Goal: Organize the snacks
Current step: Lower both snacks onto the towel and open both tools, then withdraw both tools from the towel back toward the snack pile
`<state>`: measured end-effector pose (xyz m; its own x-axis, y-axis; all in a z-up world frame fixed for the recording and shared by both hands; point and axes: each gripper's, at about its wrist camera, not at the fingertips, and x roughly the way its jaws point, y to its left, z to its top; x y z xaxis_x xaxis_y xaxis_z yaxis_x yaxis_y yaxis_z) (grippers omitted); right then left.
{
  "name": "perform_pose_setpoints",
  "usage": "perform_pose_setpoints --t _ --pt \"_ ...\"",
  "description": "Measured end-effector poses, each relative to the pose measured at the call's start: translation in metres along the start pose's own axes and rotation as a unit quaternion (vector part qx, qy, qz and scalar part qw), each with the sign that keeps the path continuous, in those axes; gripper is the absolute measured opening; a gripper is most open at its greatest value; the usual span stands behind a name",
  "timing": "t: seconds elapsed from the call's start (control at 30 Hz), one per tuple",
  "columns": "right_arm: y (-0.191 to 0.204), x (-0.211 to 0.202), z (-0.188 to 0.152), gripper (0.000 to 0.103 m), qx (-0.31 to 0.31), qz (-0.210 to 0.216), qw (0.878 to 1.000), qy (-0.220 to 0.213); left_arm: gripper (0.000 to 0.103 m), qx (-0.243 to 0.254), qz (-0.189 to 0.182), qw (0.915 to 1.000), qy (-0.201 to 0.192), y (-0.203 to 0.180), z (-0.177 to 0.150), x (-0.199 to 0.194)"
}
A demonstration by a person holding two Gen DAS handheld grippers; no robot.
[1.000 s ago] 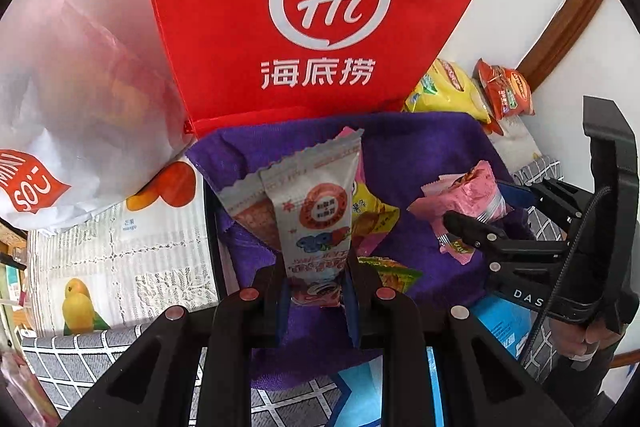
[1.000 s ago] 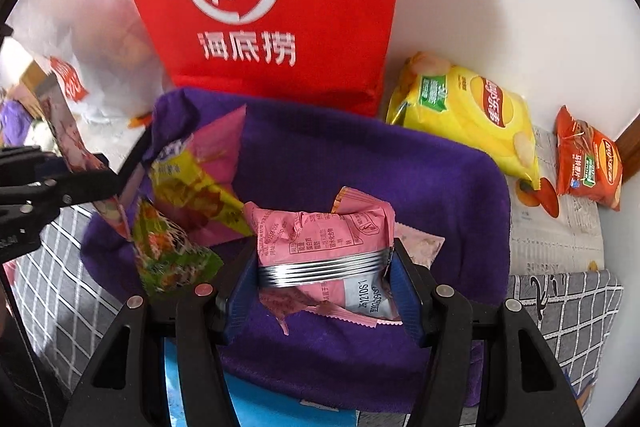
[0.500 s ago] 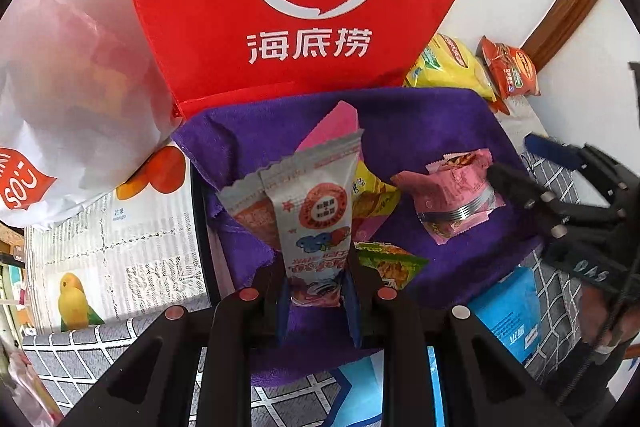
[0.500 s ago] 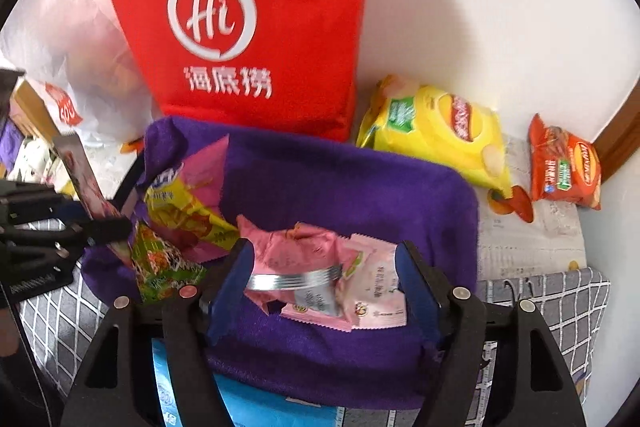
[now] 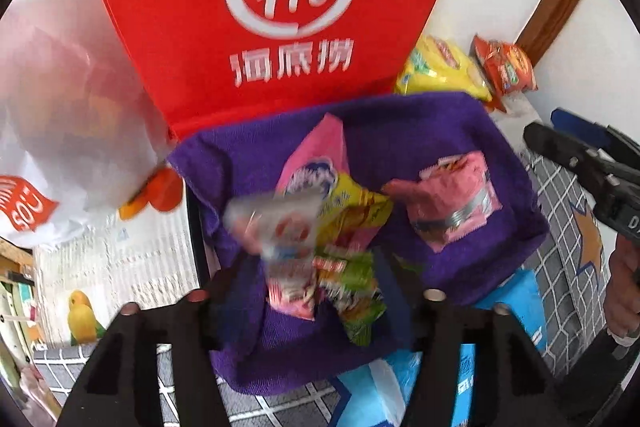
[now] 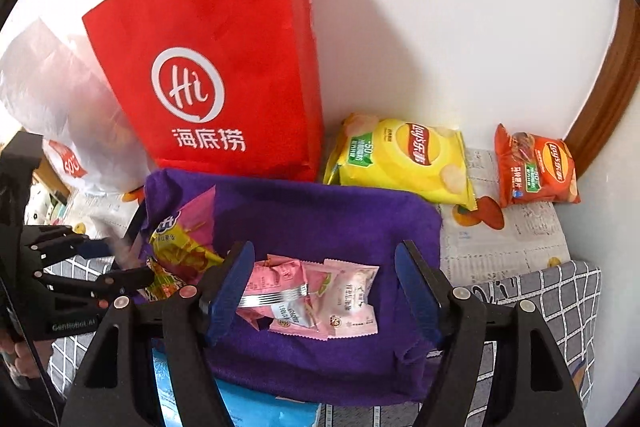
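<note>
A purple cloth-lined basket (image 5: 420,131) (image 6: 320,211) holds several snack packets. My left gripper (image 5: 316,279) hangs over its left side with its jaws opening. A white and pink packet (image 5: 280,227), blurred, lies loose between the fingers, and neither pad presses on it. It rests against a yellow and green packet (image 5: 352,219) on the pile. My right gripper (image 6: 324,267) is open above two pink packets (image 6: 280,287) that lie flat in the basket, clear of both pads. The right gripper's fingers (image 5: 560,143) also show at the edge of the left wrist view.
A red paper bag (image 6: 224,87) stands against the wall behind the basket. A yellow chip bag (image 6: 404,155) and an orange chip bag (image 6: 536,167) lie to its right. A white plastic bag (image 6: 60,107) is at the left, and a blue pack (image 6: 260,411) sticks out under the basket's front.
My left jaws have parted and the white and pink packet has slipped from upright onto the pile. My right gripper has let go of the pink packet and risen off it.
</note>
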<state>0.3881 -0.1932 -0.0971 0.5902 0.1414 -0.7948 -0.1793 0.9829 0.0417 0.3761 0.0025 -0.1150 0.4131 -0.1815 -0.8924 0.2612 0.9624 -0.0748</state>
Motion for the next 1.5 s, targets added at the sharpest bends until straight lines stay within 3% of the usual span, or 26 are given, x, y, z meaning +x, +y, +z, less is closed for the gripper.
perform_pose_setpoints --t 0.37,0.7,0.83,0.93,1.0,1.03,1.23,1.5 --pt "-0.002 -0.013 0.004 0.072 0.022 -0.008 1.0 -0.017 0.07 -0.034 -0.006 0.9977 -0.059 0.011 0.007 -0.027" --pt "0.017 -0.048 -0.002 0.072 -0.008 -0.007 0.996 -0.084 0.07 -0.029 -0.004 0.994 -0.105 0.005 0.0 -0.058" --pt "0.021 -0.064 -0.011 0.072 -0.002 -0.018 0.994 -0.106 0.07 -0.031 -0.037 0.992 -0.117 0.005 -0.004 -0.073" --pt "0.022 -0.075 -0.024 0.071 -0.015 -0.04 0.994 -0.103 0.07 -0.031 -0.049 0.9896 -0.131 0.002 -0.007 -0.085" --pt "0.019 -0.087 -0.036 0.057 -0.014 -0.044 0.994 -0.102 0.07 -0.025 -0.049 0.9891 -0.137 -0.001 -0.009 -0.091" --pt "0.016 -0.093 -0.042 0.056 -0.01 -0.043 0.994 -0.102 0.07 -0.023 -0.05 0.9888 -0.139 -0.003 -0.01 -0.095" --pt "-0.005 -0.122 -0.091 0.056 0.023 -0.037 0.995 -0.089 0.07 -0.014 -0.046 0.9868 -0.155 -0.015 -0.016 -0.114" --pt "-0.006 -0.123 -0.158 0.056 0.028 -0.054 0.997 -0.054 0.07 0.006 -0.04 0.985 -0.168 -0.041 -0.028 -0.137"
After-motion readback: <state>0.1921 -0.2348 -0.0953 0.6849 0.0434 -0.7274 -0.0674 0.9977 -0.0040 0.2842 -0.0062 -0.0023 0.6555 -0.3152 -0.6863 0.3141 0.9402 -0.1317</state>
